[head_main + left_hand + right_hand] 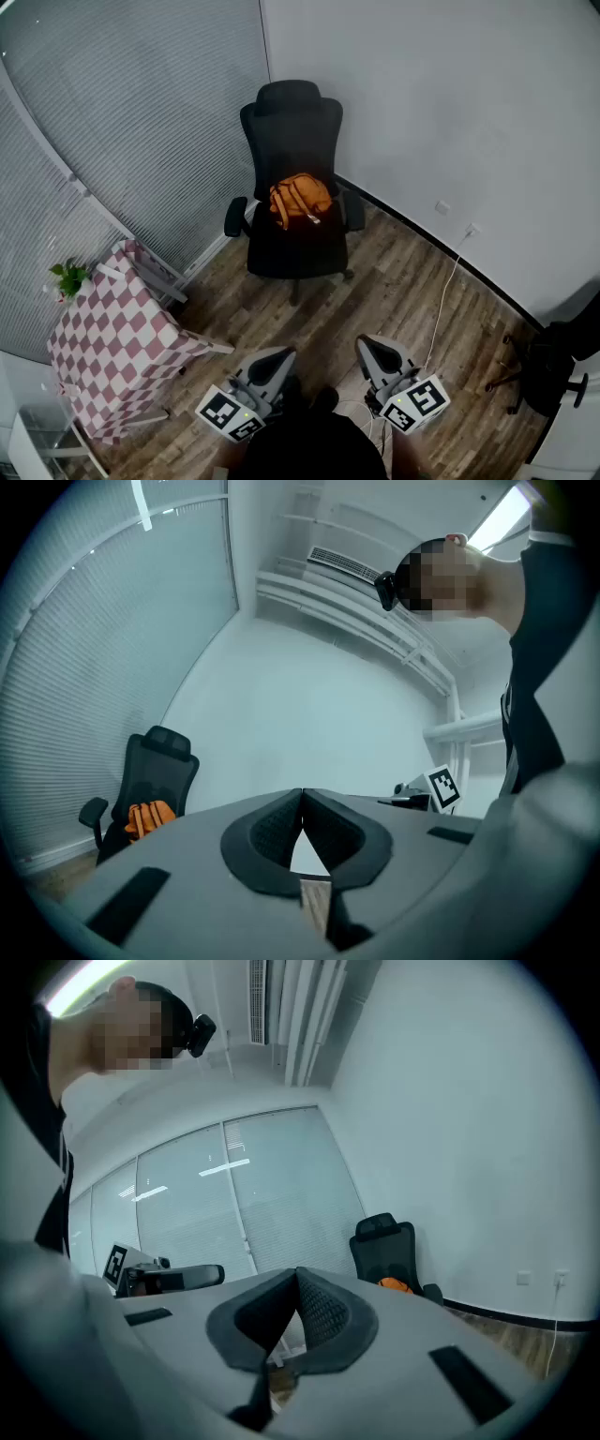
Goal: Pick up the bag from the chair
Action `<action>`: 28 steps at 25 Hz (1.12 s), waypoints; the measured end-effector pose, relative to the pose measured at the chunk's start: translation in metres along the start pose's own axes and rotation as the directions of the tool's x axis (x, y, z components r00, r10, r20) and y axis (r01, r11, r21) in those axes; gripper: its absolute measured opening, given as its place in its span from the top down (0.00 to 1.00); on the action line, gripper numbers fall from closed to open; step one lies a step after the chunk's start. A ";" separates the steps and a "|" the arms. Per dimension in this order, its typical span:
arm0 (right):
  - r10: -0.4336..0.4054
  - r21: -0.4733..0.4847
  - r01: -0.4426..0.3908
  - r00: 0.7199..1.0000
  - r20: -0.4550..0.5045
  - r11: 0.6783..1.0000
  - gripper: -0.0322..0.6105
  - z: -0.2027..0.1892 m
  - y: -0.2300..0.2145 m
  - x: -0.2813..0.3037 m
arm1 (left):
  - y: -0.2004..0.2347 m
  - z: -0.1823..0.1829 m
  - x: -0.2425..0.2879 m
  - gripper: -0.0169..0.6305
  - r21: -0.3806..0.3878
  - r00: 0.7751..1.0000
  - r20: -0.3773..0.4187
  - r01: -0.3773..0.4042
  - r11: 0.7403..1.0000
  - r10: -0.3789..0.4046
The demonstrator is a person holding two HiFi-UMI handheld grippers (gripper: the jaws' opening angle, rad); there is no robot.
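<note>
— Where is the bag point(300, 200)?
— On the seat of the black office chair point(292, 122), resting back against the backrest, between the two armrests.
— What does it look like?
— Orange, soft and slumped, with straps running down its front

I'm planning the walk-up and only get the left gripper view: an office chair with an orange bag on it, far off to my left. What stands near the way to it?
Observer: In the head view the office chair stands straight ahead across the wood-plank floor, seat turned towards us.
Operator: Anything at the sides?
Observer: A table with a red-and-white checked cloth stands on the left, by the blinds.
Operator: And on the right?
Observer: A white cable trails over the floor from the wall towards us.
Operator: The other gripper?
Observer: The right gripper has its jaws together, with nothing between them.
</note>
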State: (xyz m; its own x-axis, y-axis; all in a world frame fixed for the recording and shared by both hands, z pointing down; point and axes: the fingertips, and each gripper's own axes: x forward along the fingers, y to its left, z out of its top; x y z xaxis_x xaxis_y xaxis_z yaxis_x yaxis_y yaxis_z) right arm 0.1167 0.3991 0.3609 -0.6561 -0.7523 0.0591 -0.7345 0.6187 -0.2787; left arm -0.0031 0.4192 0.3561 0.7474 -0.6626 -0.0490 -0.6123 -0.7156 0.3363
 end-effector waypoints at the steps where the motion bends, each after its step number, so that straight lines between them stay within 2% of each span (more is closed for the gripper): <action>1: 0.002 -0.005 -0.002 1.000 0.002 1.000 0.92 0.002 0.005 0.004 | 0.005 0.004 -0.002 0.92 0.001 1.000 -0.005 -0.003 1.000 0.003; 8: -0.003 -0.022 0.003 1.000 -0.008 1.000 0.92 0.002 0.024 0.033 | 0.040 0.020 -0.010 0.92 0.026 1.000 -0.022 0.006 1.000 -0.006; 13: -0.010 0.022 0.009 1.000 0.005 1.000 0.92 -0.001 0.029 0.051 | 0.062 0.024 -0.016 0.92 0.026 0.999 -0.039 0.008 1.000 -0.007; 18: -0.050 0.011 0.050 0.999 -0.005 0.999 0.92 -0.004 0.031 0.073 | 0.082 0.026 -0.022 0.92 0.040 0.998 -0.059 0.024 0.999 -0.022; 23: -0.100 0.037 0.100 0.995 -0.007 0.994 0.92 -0.011 0.031 0.086 | 0.106 0.024 -0.028 0.92 0.031 0.996 -0.077 0.042 0.999 -0.039; 28: -0.126 0.054 0.127 0.992 -0.026 0.990 0.92 -0.017 0.030 0.095 | 0.129 0.022 -0.026 0.92 -0.005 0.996 -0.085 0.028 1.000 -0.028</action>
State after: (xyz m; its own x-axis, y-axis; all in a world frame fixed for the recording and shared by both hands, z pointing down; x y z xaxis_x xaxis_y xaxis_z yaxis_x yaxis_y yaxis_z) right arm 0.0292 0.3495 0.3746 -0.5630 -0.8179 0.1184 -0.8014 0.5053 -0.3200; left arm -0.1073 0.3398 0.3804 0.7835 -0.6211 0.0215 -0.5900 -0.7325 0.3398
